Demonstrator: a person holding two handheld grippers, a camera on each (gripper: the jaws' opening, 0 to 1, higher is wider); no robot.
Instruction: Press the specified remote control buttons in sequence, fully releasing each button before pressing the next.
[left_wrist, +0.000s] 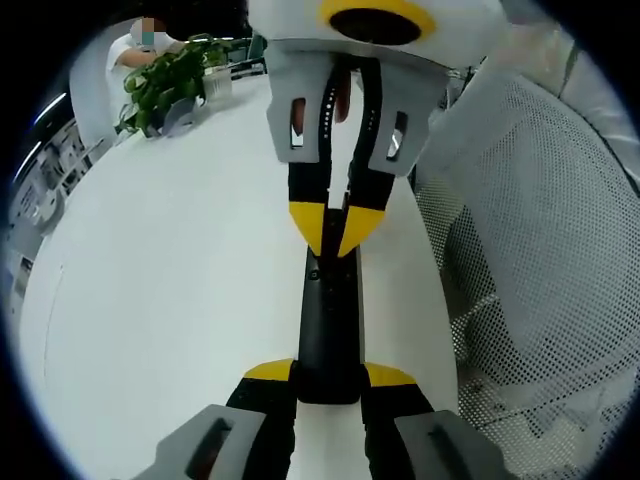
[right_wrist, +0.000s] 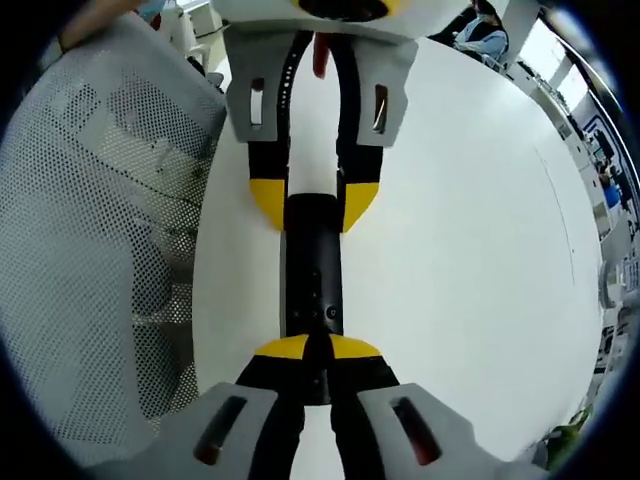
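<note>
The remote (left_wrist: 328, 330) is a slim black bar lying flat on the white worktop (left_wrist: 170, 300), held between the two claws end to end. In the left gripper view the left claw (left_wrist: 329, 378) is clamped on the remote's near end, its yellow-tipped jaws against either side. At the far end the right claw (left_wrist: 335, 232) comes in from above with its jaws together, tips meeting on the remote's top face. The right gripper view shows the same from the other side: the right claw (right_wrist: 318, 348) has its tips pressed together on the remote (right_wrist: 313, 265), and the left claw (right_wrist: 313, 205) grips the opposite end. A white mesh chair back (left_wrist: 540, 260) stands just beside the worktop's edge. At the far end of the worktop sits a leafy plant (left_wrist: 165, 80).
</note>
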